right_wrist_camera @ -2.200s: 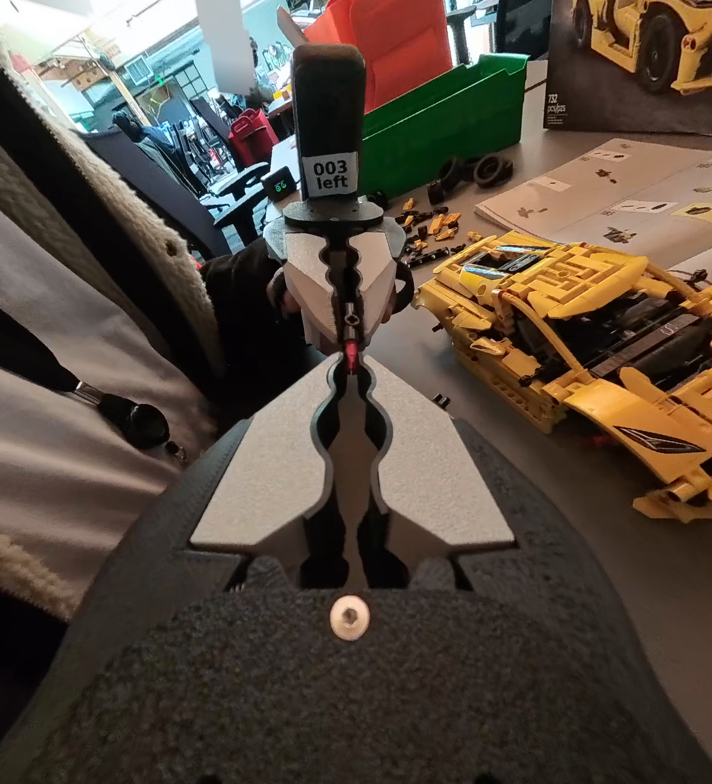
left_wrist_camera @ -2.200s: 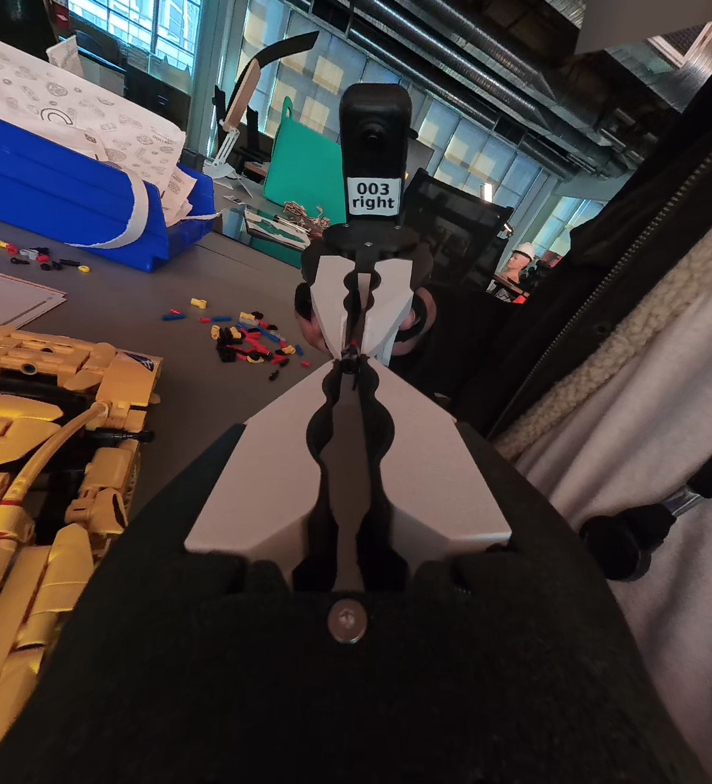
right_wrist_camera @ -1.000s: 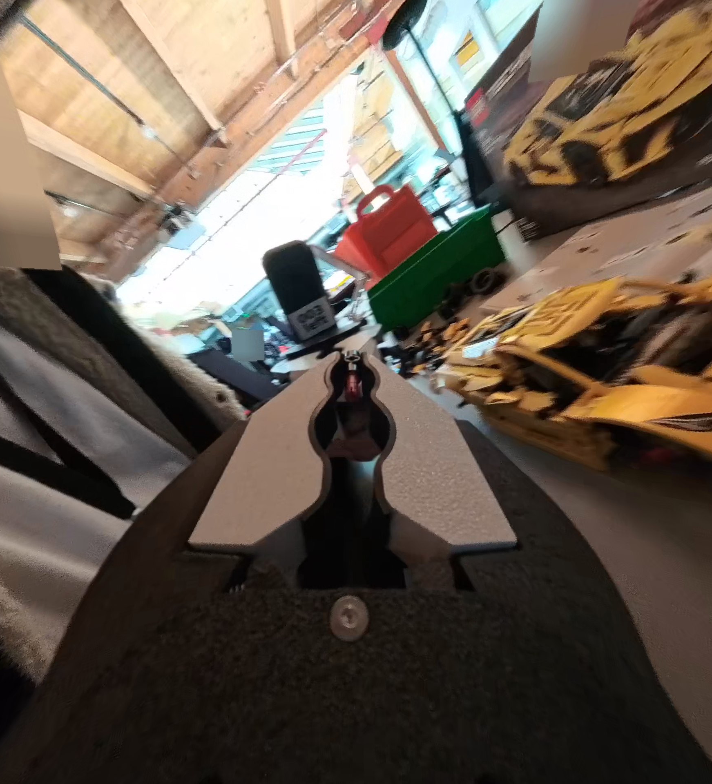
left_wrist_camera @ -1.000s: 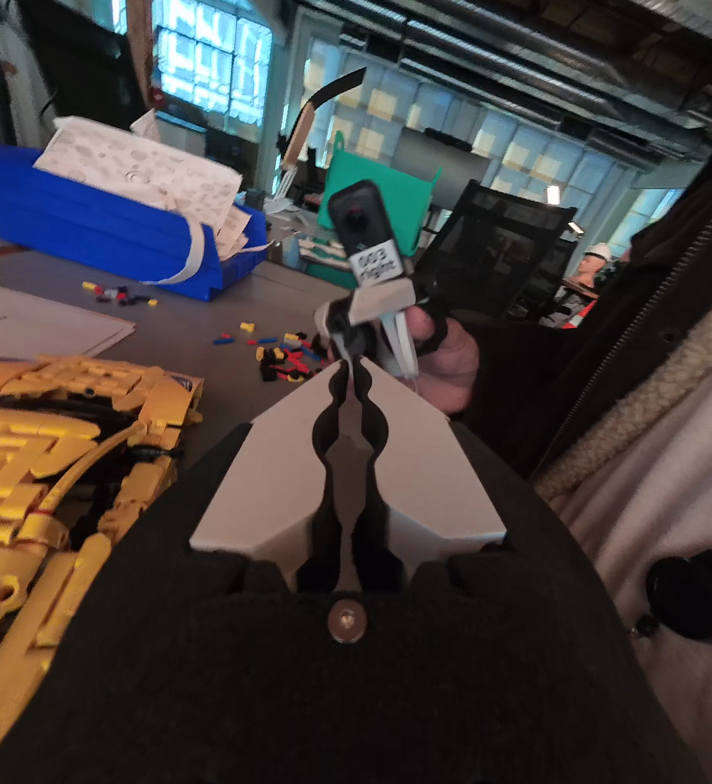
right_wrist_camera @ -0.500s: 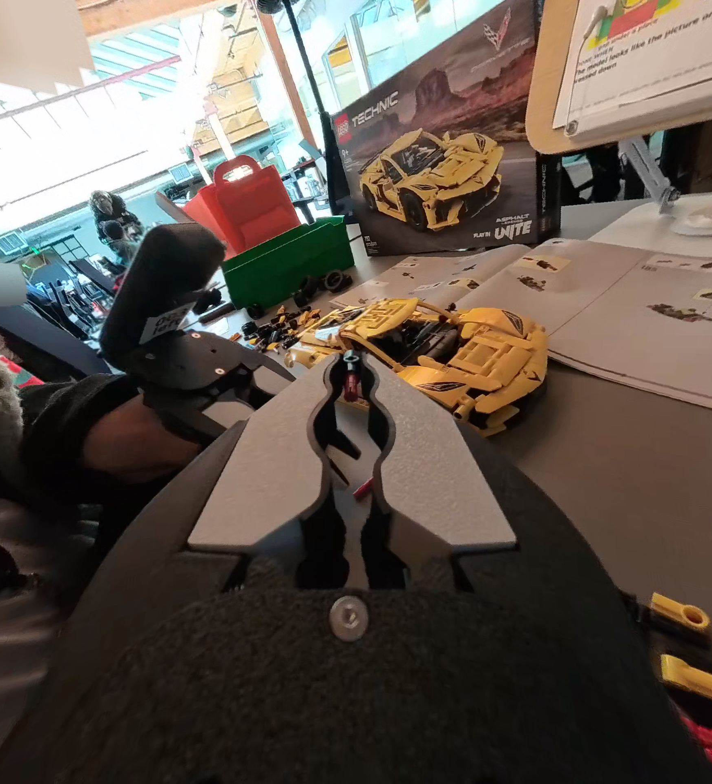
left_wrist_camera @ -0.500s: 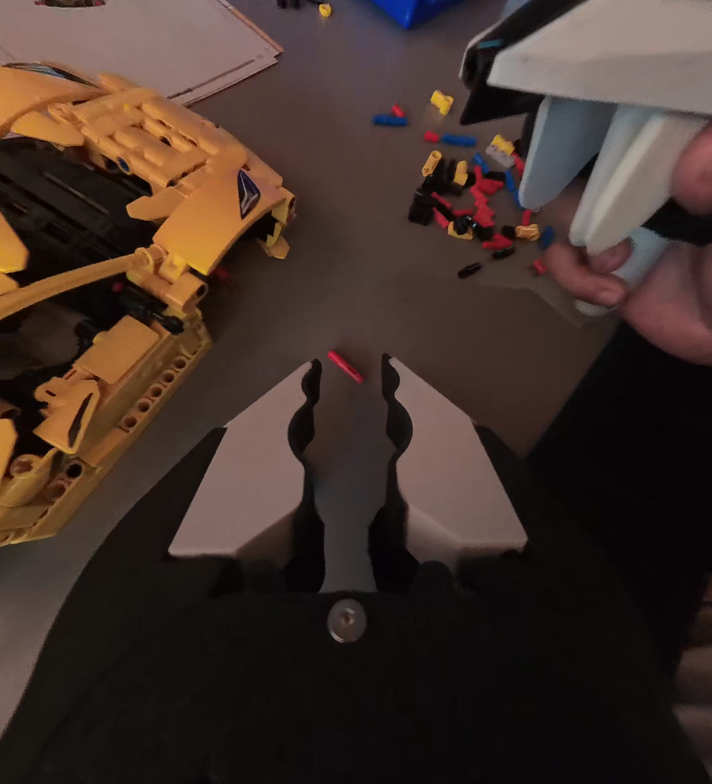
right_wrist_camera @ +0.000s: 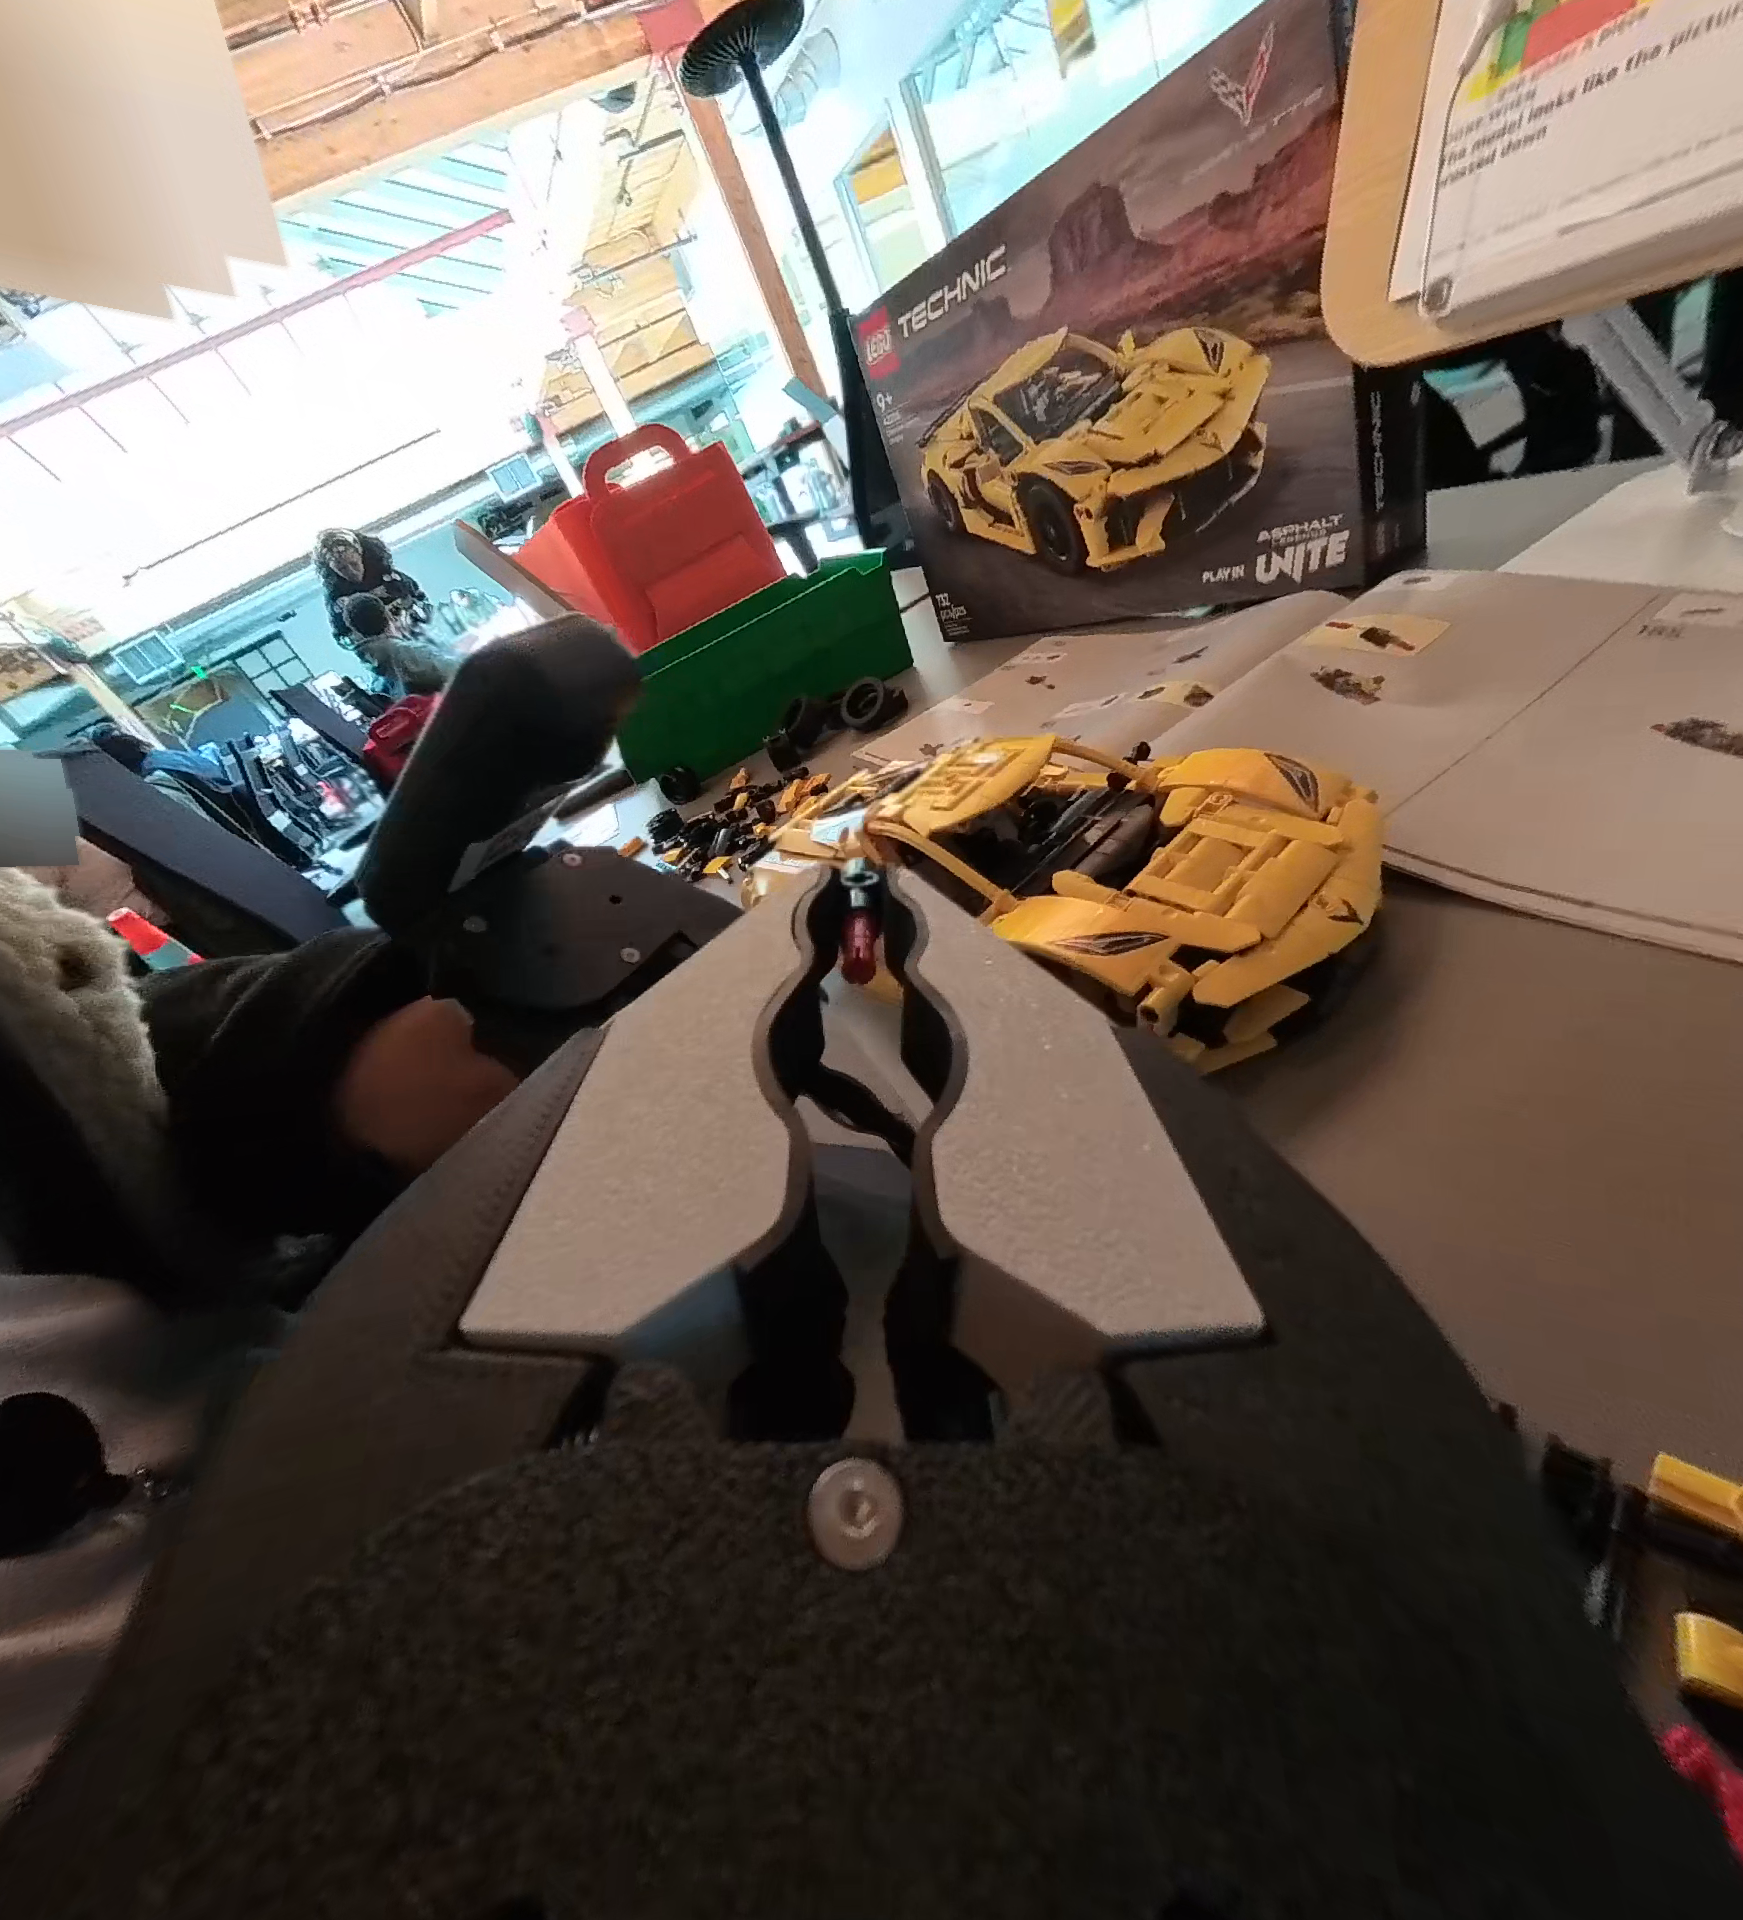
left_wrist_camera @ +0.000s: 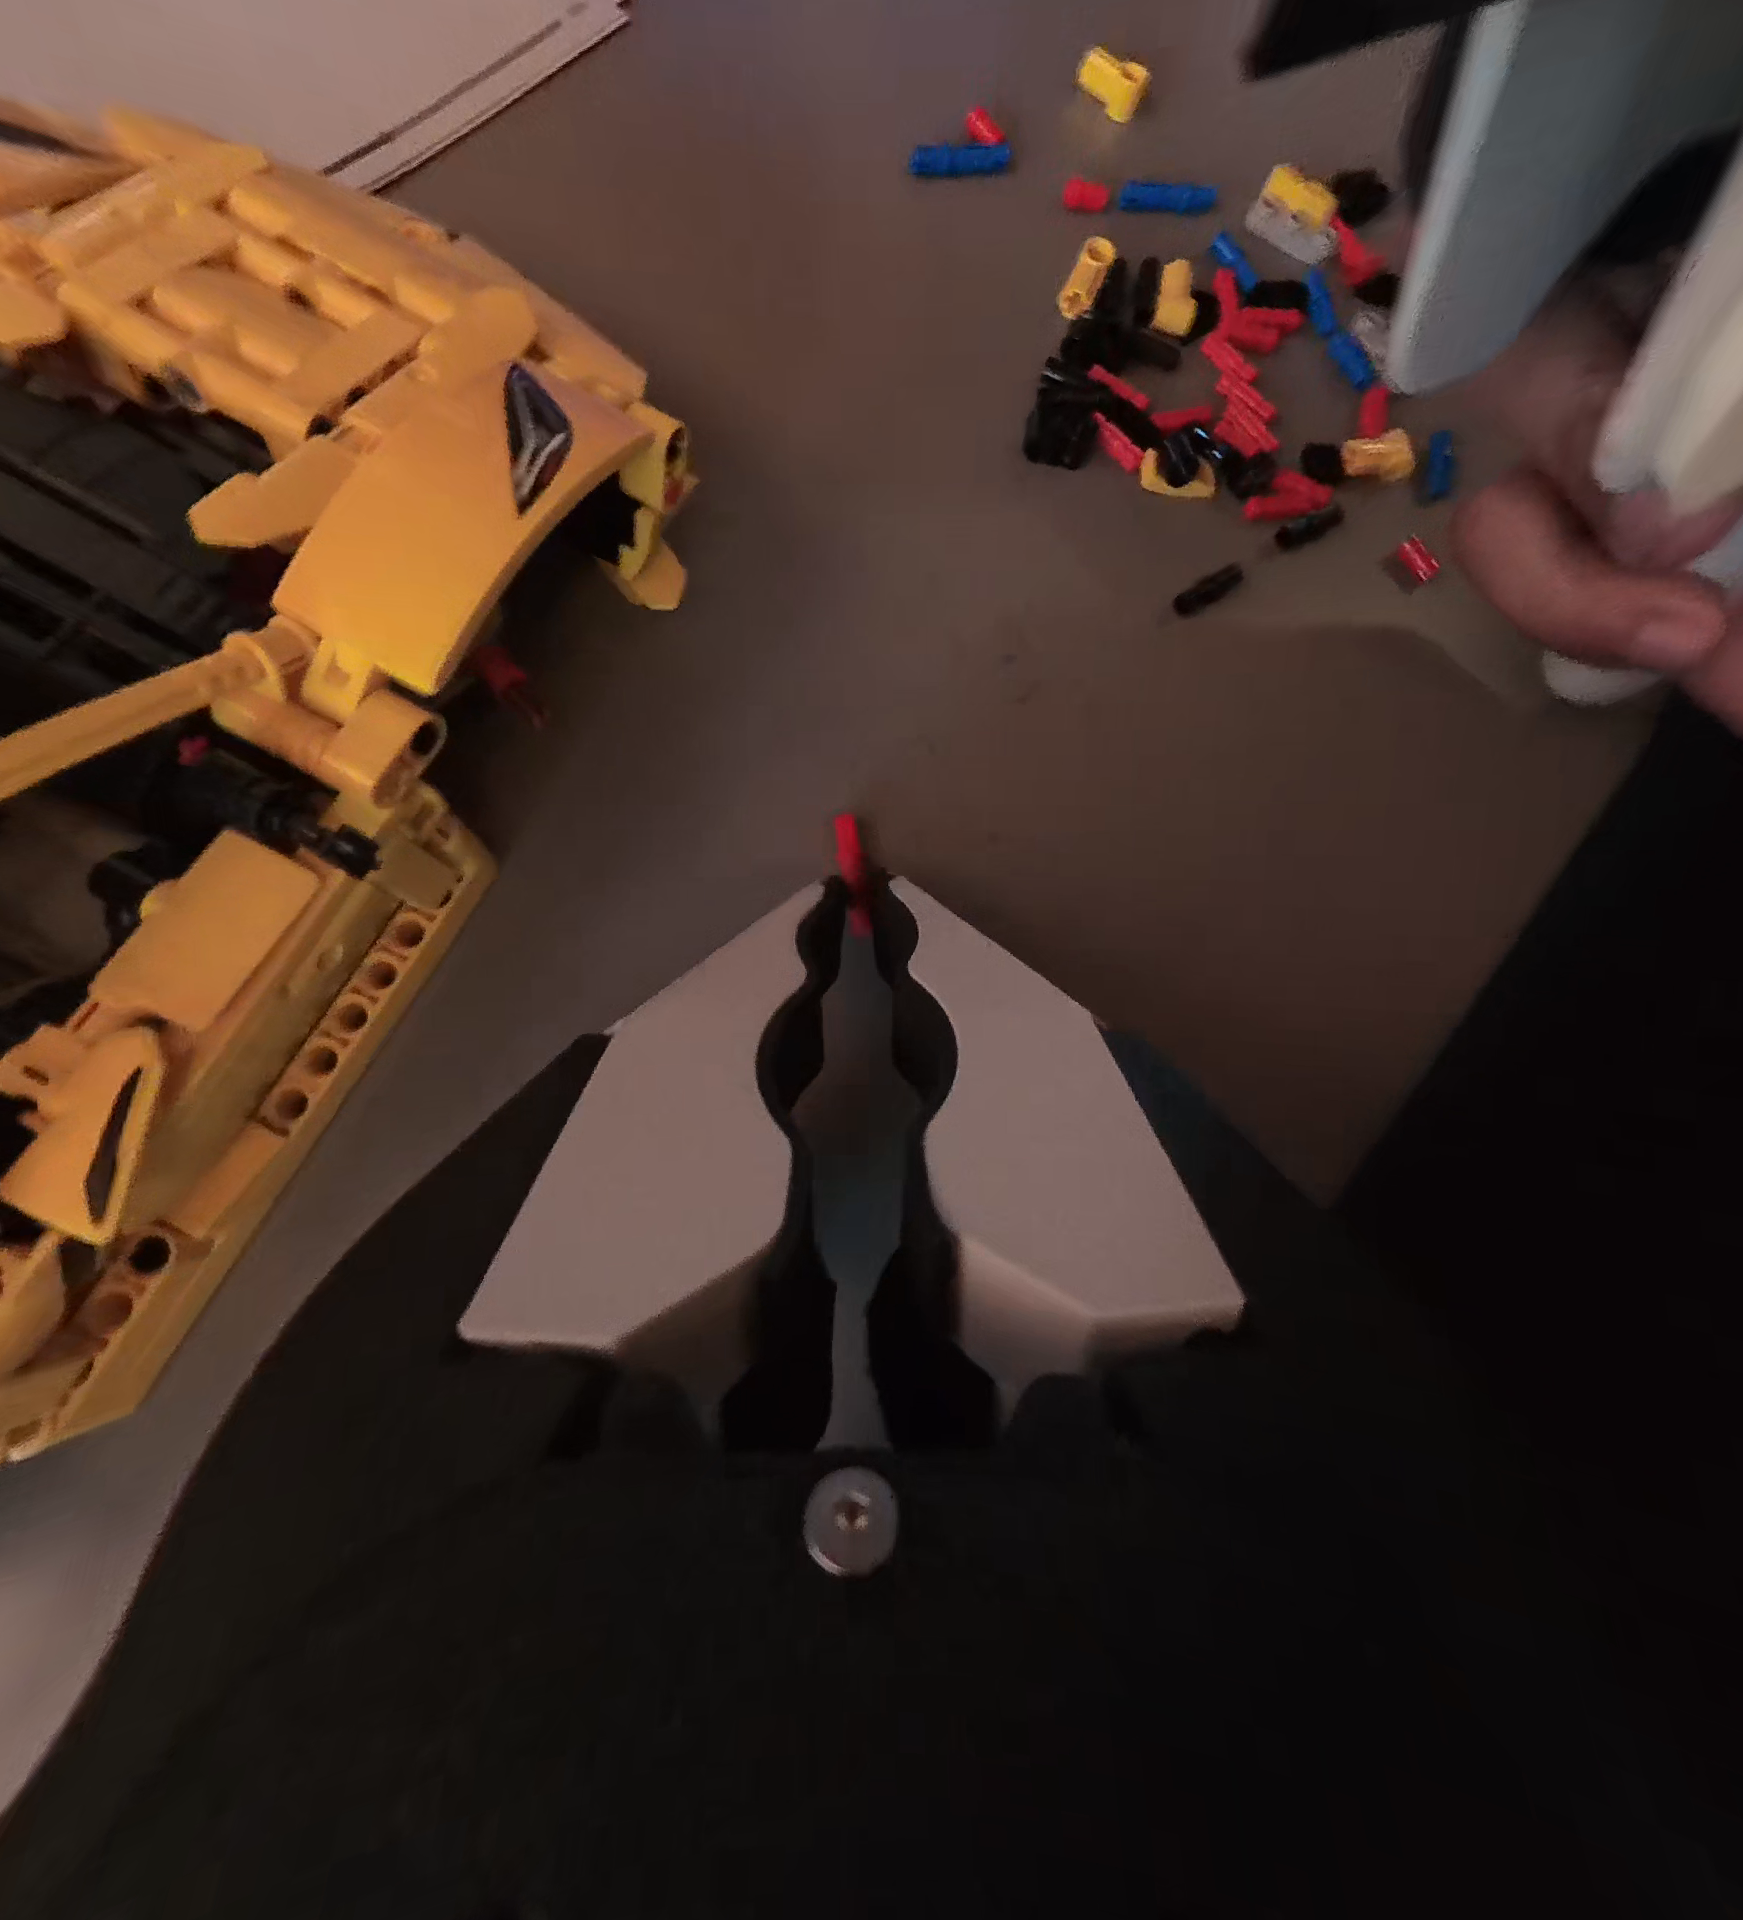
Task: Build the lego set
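Grey table (left_wrist_camera: 950, 665): left tool (left_wrist_camera: 854, 883) pinches red pin (left_wrist_camera: 851, 847); right tool (right_wrist_camera: 859, 883) clamps red-black pin (right_wrist_camera: 859, 925).

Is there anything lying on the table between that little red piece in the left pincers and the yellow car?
Nothing visible. The left gripper pinches the red pin at its tips, and the grey table between it and the yellow car looks bare. The loose pieces lie off to the other side.

Left wrist view: looks steeply down past its fingers, close above the grey table (left_wrist_camera: 950, 665).
Right wrist view: low, facing across the table.
Shared: yellow car (left_wrist_camera: 254, 436) (right_wrist_camera: 1189, 873).
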### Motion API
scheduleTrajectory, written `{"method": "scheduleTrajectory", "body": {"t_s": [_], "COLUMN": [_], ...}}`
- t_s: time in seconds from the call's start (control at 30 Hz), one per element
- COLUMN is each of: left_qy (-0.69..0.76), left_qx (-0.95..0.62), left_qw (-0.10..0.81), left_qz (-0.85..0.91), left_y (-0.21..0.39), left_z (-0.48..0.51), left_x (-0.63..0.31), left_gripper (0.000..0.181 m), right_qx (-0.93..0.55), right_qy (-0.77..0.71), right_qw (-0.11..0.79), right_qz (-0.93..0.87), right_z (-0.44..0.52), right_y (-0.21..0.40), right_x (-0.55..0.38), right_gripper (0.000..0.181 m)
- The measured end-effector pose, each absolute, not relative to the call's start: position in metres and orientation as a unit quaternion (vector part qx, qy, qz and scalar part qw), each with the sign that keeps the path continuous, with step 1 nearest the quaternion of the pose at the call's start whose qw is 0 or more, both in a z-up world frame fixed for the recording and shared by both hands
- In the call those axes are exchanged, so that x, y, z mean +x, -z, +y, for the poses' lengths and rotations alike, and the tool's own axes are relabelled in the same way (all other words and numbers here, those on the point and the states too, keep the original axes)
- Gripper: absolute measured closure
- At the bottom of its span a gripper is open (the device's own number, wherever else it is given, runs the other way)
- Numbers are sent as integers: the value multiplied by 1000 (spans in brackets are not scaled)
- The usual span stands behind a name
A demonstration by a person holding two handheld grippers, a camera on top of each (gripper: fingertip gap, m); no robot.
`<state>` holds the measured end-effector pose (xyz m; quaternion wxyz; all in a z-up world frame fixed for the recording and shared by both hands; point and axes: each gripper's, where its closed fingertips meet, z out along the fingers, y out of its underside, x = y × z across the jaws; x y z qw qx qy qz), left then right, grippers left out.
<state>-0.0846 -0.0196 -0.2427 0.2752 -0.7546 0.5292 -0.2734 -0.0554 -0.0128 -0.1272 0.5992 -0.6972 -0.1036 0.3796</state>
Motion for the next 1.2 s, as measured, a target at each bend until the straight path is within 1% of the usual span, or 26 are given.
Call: {"method": "scheduleTrajectory", "body": {"t_s": [0.07, 0.1, 0.23, 0.33, 0.53, 0.7, 1.2], "left_qy": [281, 291, 313, 311, 313, 288, 284], "left_qx": [-727, -710, -613, -568, -513, -476, -459], "left_qw": [258, 265, 339, 363, 362, 373, 364], "left_qz": [571, 584, 642, 671, 713, 742, 759], "left_y": [240, 232, 184, 163, 144, 143, 150], "left_z": [-27, -27, -28, -28, -30, -30, -29], "left_x": [-85, -86, -99, -113, -133, -142, -152], "left_gripper": [176, 177, 177, 177, 178, 178, 178], "right_qx": [-702, -705, -731, -730, -718, -720, -732], "right_qy": [-402, -416, -466, -504, -529, -536, -535], "right_qw": [580, 567, 485, 443, 422, 399, 364], "right_qz": [-98, -96, -115, -127, -164, -185, -214], "right_z": [-13, -14, -20, -23, -21, -23, -26], "right_y": [131, 133, 149, 148, 140, 140, 146], "right_x": [-57, -57, -68, -83, -114, -132, -147], "right_gripper": [176, 176, 175, 175, 175, 175, 175]}}
